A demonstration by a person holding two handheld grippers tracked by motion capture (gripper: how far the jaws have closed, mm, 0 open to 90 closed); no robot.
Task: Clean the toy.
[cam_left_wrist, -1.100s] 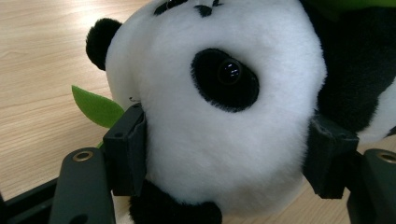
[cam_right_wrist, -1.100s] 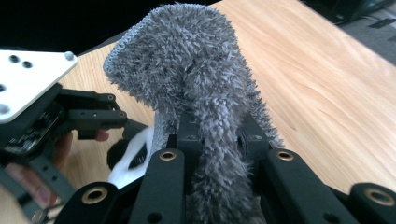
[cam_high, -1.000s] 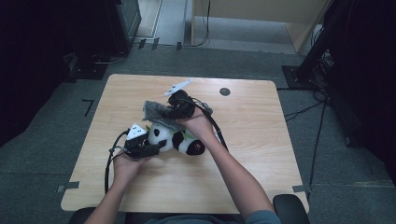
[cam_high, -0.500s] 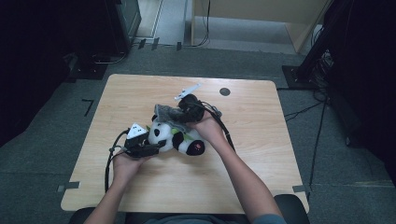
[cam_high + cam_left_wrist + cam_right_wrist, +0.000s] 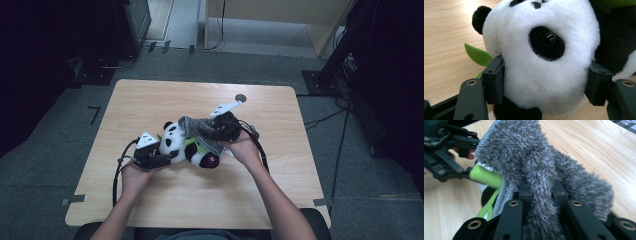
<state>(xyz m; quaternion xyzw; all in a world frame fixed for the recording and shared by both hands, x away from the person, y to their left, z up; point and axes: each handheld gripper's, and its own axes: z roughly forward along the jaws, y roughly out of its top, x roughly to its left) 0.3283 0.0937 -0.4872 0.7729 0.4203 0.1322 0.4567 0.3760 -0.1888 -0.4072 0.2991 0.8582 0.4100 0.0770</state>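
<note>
Pale wood, the tabletop [image 5: 150, 100] carries a plush panda [image 5: 187, 145] lying near its middle, a green leaf [image 5: 477, 55] poking out beside its head. A shaggy grey cloth [image 5: 200, 130] is draped over the panda's back. The left tongs [image 5: 162, 159] clamp the white head from both sides. The right tongs [image 5: 210, 131] are pinched tight on a fold of the cloth.

The cloth [image 5: 200, 131] lies draped over the panda [image 5: 187, 145] on the table [image 5: 150, 100].
</note>
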